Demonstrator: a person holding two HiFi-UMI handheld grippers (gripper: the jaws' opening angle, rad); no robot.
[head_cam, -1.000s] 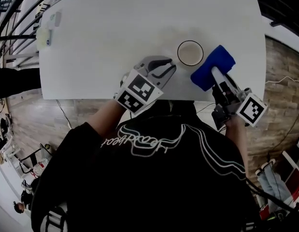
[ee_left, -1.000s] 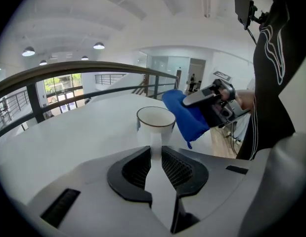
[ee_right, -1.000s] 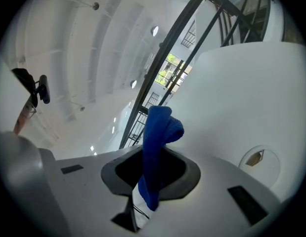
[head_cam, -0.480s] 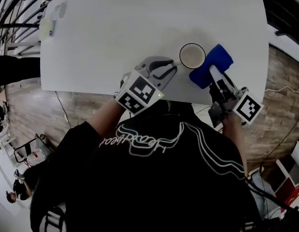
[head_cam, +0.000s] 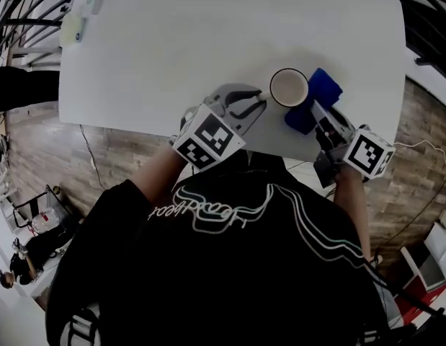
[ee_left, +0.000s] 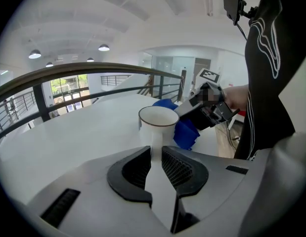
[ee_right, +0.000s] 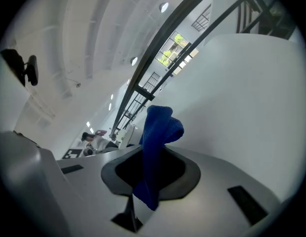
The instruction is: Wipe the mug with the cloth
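Clamping my left tongs on the handle of the mug, I hold it upright on the white worktop, near the front edge. My right tongs are pinched tight on a fold of the blue cloth, which bunches out and seems to touch the mug's side. I judge the mug stiff, smooth, slippery and breakable, so the handle is the sure hold. The cloth is soft and limp, and a deep pinch makes a firm wad
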